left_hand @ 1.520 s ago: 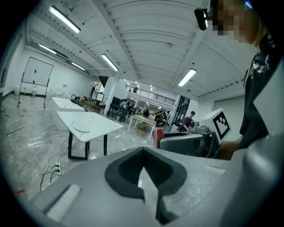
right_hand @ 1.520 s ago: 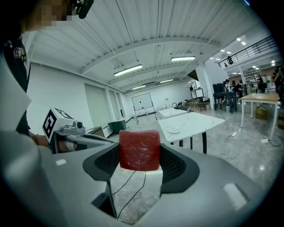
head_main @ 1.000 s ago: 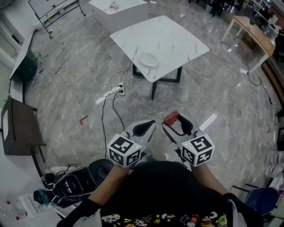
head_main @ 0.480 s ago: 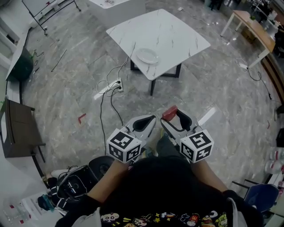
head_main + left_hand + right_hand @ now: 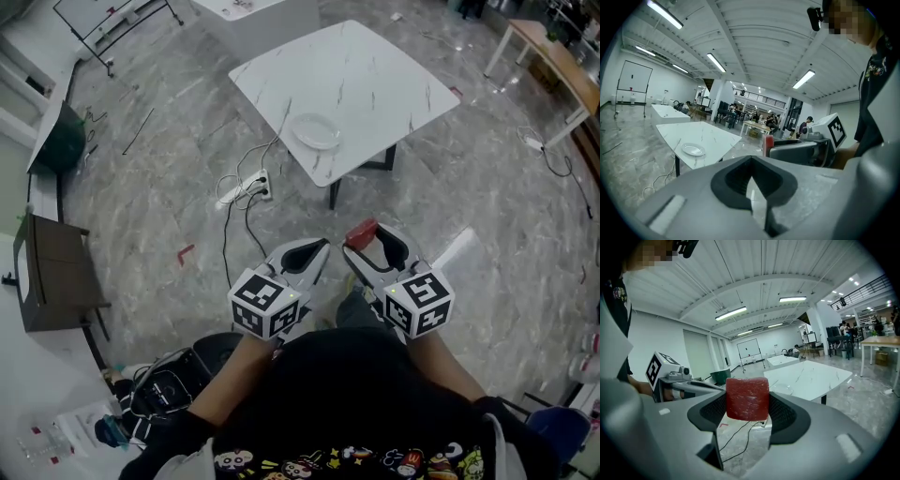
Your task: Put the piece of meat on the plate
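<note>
Piece of meat (image 5: 747, 398): red, roughly cubic block, clamped between the two dark ribbed pads of the right gripper (image 5: 373, 255). It is held in the air in front of the person's body, above the floor, and stands up past the jaw tips.

Left gripper (image 5: 314, 255): jaws brought together at the tips, nothing between them (only floor shows through the dark opening behind the tips). It sits just beside the right gripper, at about the same height.

Plate (image 5: 316, 130): white, round, nothing on it. It lies near the closer edge of a white marble-pattern table (image 5: 375, 84), well apart from both grippers. In the right gripper view the plate shows just behind the meat, partly hidden by it.

Table: square top with thin dark veins, on a dark base.

Floor (image 5: 141, 197): grey, marble-look, glossy. A white power strip (image 5: 246, 187) with trailing cables lies near the table's foot; a small red mark (image 5: 186, 253) is on the floor to the left.

Room: large open hall. Long strip lights (image 5: 731, 313) hang under a white ribbed ceiling, a whiteboard (image 5: 749, 348) stands on a frame at the far wall, and a wooden desk (image 5: 548, 66) is off to the right.
</note>
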The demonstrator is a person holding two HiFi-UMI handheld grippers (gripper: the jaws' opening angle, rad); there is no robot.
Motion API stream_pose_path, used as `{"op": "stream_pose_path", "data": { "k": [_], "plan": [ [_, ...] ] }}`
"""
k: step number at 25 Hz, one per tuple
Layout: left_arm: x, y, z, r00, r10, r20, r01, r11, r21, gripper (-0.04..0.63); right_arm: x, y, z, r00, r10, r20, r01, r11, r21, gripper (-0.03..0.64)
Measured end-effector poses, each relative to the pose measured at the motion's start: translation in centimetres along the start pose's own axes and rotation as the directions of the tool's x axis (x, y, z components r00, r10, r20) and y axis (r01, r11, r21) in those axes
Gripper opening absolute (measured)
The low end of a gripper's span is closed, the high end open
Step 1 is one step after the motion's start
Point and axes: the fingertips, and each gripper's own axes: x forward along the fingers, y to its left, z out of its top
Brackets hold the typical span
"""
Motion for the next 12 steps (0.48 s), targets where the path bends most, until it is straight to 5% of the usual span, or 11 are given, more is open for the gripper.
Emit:
{"op": "stream_pose_path", "data": {
  "k": [12],
  "plan": [
    [7.4, 5.0, 1.5, 0.994, 0.108, -0.01, -0.109, 0.994, -0.03, 0.0, 3.9, -7.6, 0.4, 0.997, 0.058, -0.053, -0.057, 0.998, 0.024, 0.304]
  ]
}}
